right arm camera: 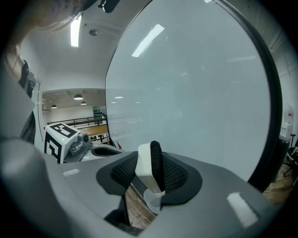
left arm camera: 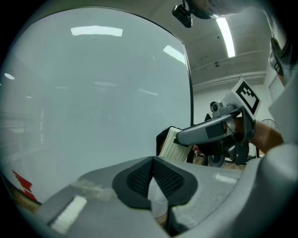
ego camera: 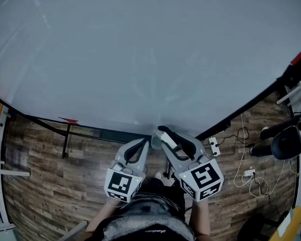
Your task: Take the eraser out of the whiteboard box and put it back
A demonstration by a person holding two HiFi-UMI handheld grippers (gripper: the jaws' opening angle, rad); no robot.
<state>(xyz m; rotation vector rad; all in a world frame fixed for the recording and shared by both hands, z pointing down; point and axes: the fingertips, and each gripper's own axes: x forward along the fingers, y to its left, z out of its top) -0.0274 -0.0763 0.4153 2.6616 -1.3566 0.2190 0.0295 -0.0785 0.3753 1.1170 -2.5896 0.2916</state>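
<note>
- The right gripper point(right arm camera: 150, 163) has its fingers point(right arm camera: 174, 174) clamped on the eraser point(right arm camera: 145, 160), which stands on edge between the pads, white body to one side and dark felt to the other.
- From the head view the eraser point(ego camera: 168, 139) sits just off the board point(ego camera: 144, 56), at the 6 o'clock point of its lower edge, clear of the box.
- The box point(right arm camera: 151, 197) is hard to make out: only a pale, see-through rim shows, right under the eraser, with the rest behind the fingers. From above it is a small blur point(ego camera: 156, 141) between the two grippers.
- The left gripper point(left arm camera: 152, 160) is closed, pads meeting with nothing between them. It points at the board at the right gripper's 9 o'clock, just beside it.
- In the left gripper view the right gripper point(left arm camera: 186, 137) lies at 2 o'clock, the eraser point(left arm camera: 171, 145) partly hidden behind its upper finger.
- The hands are mostly hidden under the marker cubes point(ego camera: 203, 179).
- A red mark point(ego camera: 69, 121) lies at the board's bottom edge near 8 o'clock, too small to say what it is.
- Cables point(ego camera: 251, 175) trail over the wood floor point(ego camera: 47, 162) at 3 o'clock, cut off by the edge.
</note>
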